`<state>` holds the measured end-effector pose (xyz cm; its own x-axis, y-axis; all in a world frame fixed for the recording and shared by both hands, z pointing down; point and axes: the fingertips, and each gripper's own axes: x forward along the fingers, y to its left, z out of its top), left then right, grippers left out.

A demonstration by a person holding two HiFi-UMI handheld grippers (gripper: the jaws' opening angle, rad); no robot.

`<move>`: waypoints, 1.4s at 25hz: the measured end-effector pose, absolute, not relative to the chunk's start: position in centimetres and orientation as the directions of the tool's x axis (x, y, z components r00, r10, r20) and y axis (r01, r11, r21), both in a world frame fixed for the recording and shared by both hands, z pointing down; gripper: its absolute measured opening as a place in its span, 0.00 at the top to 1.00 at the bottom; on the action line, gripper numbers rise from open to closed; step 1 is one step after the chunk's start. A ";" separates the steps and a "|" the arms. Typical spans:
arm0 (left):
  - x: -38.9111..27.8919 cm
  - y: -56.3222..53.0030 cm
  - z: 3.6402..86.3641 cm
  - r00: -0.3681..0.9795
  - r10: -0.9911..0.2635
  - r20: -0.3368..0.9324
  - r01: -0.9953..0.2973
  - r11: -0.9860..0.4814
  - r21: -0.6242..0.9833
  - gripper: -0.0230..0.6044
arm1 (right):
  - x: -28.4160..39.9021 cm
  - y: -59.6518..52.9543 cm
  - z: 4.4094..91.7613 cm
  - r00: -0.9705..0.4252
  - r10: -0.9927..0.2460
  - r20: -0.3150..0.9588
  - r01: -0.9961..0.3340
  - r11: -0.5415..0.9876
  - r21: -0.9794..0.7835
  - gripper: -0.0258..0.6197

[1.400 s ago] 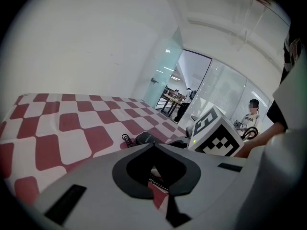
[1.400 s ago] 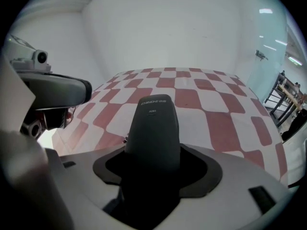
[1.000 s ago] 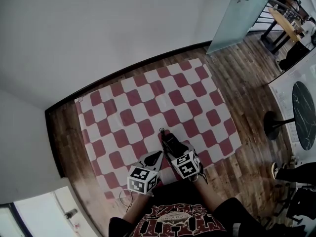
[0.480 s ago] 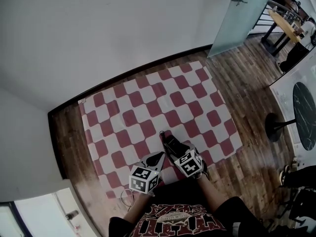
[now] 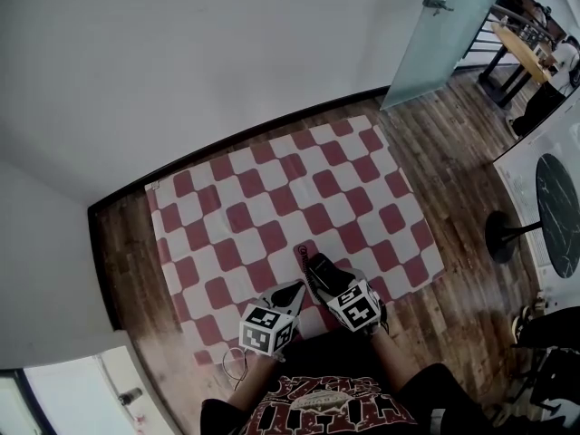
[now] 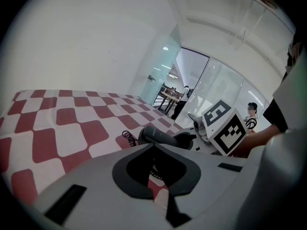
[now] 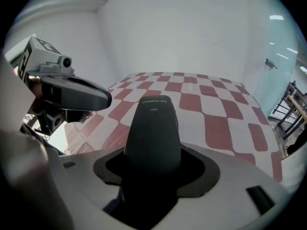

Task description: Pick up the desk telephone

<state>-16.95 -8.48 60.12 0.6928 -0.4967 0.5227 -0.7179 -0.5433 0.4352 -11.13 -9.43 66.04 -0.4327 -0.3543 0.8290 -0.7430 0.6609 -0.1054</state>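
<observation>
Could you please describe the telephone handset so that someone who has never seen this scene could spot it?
A red-and-white checked cloth lies on the wooden floor; at its near edge is the right gripper. The handset is the smooth black rounded bar clamped between its jaws, with small pale lettering near its tip, dark against that gripper's pale grey body.

Left claw (image 5: 292, 287) closed, right claw (image 5: 324, 277) gripping

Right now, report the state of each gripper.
Left gripper: closed, empty.
Right gripper: closed on the telephone handset.
</observation>
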 end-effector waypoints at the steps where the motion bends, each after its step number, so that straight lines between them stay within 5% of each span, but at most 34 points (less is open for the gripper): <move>1: -16.9 -8.5 60.1 0.694 -0.496 0.522 -0.717 -0.545 0.435 0.96 | -11.1 -9.4 65.8 -0.435 -0.358 0.826 -0.743 0.662 -0.104 0.52; 35: -16.9 -7.7 60.9 0.691 -0.464 0.555 -0.714 -0.561 0.420 0.96 | -10.9 -7.7 56.2 -0.482 -0.338 0.808 -0.738 0.654 -0.167 0.52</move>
<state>-16.85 -7.66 60.87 0.6908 -0.4637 0.5549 -0.7136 -0.5611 0.4195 -10.93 -7.66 56.23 -0.4824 -0.3376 0.8083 -0.7379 0.6539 -0.1672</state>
